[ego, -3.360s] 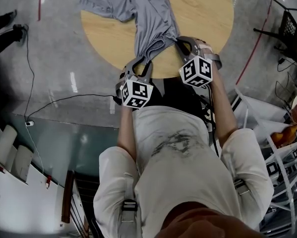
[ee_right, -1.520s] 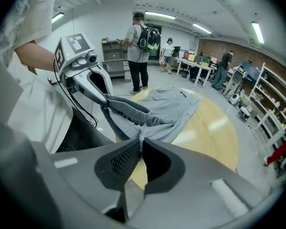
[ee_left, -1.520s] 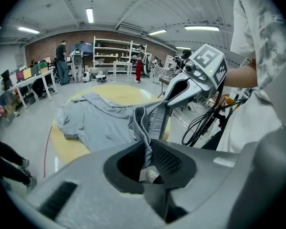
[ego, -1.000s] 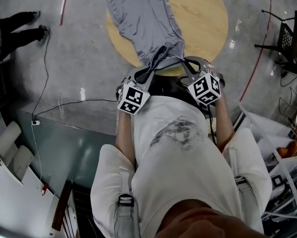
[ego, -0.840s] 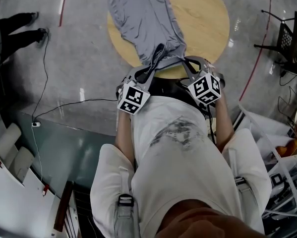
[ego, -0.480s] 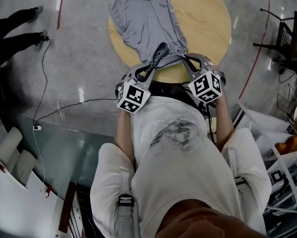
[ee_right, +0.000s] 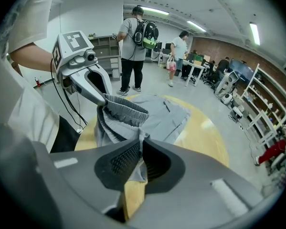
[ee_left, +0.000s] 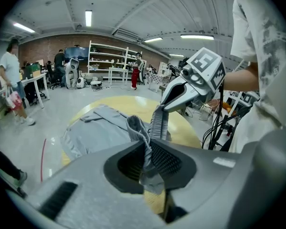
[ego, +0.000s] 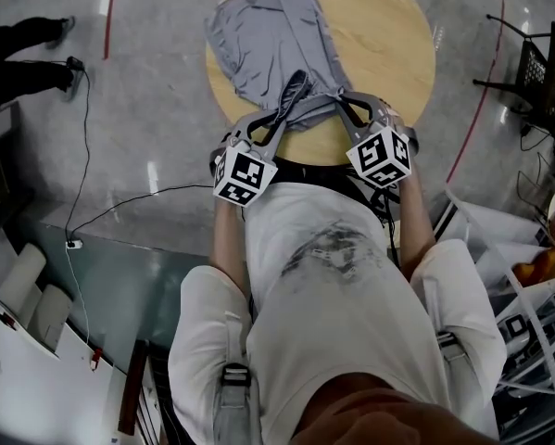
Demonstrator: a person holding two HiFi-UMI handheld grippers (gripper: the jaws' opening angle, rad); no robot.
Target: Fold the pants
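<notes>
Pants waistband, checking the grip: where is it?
Head view: the waistband is at the round table's near edge, held by the left hand-held gripper and right hand-held gripper.

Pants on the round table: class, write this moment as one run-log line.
left gripper: shut on pants | right gripper: shut on pants | near end lifted, rest on table

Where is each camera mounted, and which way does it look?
Head view: on the person's head, looking steeply down at the round table and the pants; the person's shirt and both grippers show.
Left gripper view: on the left gripper, looking along its jaws, shut on the waistband; right gripper opposite.
Right gripper view: on the right gripper, likewise clamped; left gripper opposite.
Shared: both gripper views show pants and table.
</notes>
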